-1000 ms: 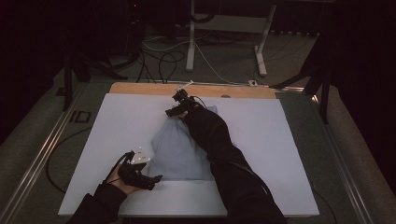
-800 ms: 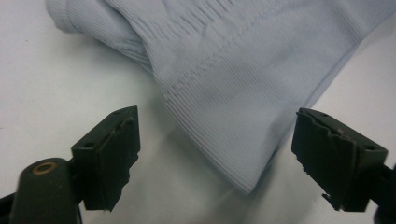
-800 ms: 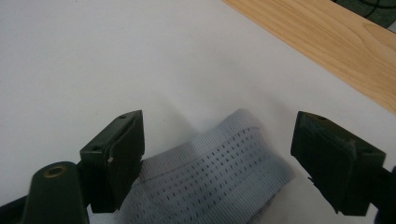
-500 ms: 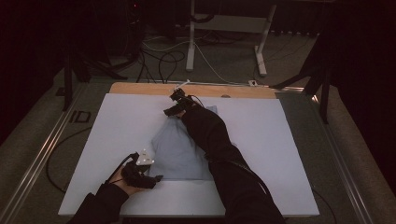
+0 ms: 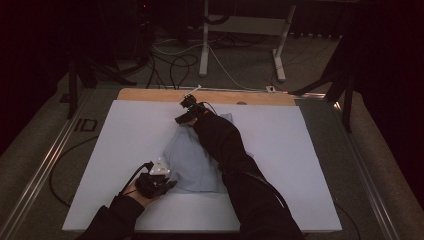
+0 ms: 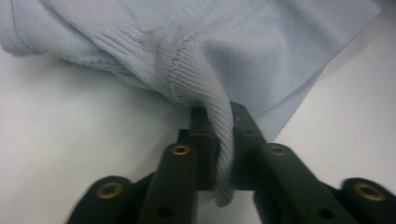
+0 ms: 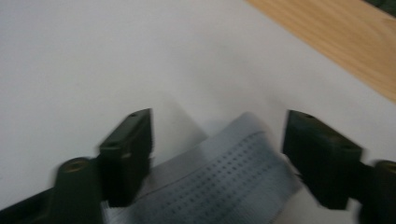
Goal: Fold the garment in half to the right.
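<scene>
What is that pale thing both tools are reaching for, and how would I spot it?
Find the white table with a wooden strip along its far edge. In the middle lies a crumpled light blue garment, the sole soft thing there; the left gripper pinches its ribbed hem.

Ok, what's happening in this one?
A person works a light blue garment spread on the white table, with a tool in each hand. The left tool has just closed and pinches a ribbed edge of the fabric at the near side. At the far end, the right tool has just been closing; its jaws stand apart around a fold of cloth, not yet pressing on it.
</scene>
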Demonstrator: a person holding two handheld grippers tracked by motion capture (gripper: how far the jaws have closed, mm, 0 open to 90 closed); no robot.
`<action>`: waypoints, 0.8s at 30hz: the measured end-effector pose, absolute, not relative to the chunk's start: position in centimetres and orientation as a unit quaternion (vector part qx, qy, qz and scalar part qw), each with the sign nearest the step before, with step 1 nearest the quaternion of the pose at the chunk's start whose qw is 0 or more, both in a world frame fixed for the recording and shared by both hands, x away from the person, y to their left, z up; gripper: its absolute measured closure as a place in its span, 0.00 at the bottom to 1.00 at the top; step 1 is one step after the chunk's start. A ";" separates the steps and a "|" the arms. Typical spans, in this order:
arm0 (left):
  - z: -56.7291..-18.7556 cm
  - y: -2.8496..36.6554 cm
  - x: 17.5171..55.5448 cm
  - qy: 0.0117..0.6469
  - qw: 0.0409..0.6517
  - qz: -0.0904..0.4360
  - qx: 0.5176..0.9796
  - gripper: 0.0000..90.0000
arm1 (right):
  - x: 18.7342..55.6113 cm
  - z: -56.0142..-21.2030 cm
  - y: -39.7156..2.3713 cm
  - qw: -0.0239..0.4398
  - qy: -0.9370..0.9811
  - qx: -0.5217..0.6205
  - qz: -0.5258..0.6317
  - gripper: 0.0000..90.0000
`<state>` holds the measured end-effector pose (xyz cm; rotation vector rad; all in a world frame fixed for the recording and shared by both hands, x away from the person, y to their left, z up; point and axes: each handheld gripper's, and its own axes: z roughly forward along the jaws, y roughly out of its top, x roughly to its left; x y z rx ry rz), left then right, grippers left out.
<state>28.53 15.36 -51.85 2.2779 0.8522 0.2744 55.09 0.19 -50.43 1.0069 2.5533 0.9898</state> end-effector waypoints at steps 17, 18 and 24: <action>-51.5 15.0 28.2 0.320 0.344 0.117 0.875 0.96 | 55.6 -50.6 1.2 0.137 0.874 0.363 0.293 0.46; -51.5 15.0 28.2 0.319 0.343 0.117 0.876 0.96 | 55.6 -50.7 1.3 0.139 0.875 0.361 0.292 0.47; -51.5 15.0 28.3 0.321 0.343 0.113 0.876 0.96 | 55.7 -51.3 1.7 0.151 0.882 0.356 0.268 0.62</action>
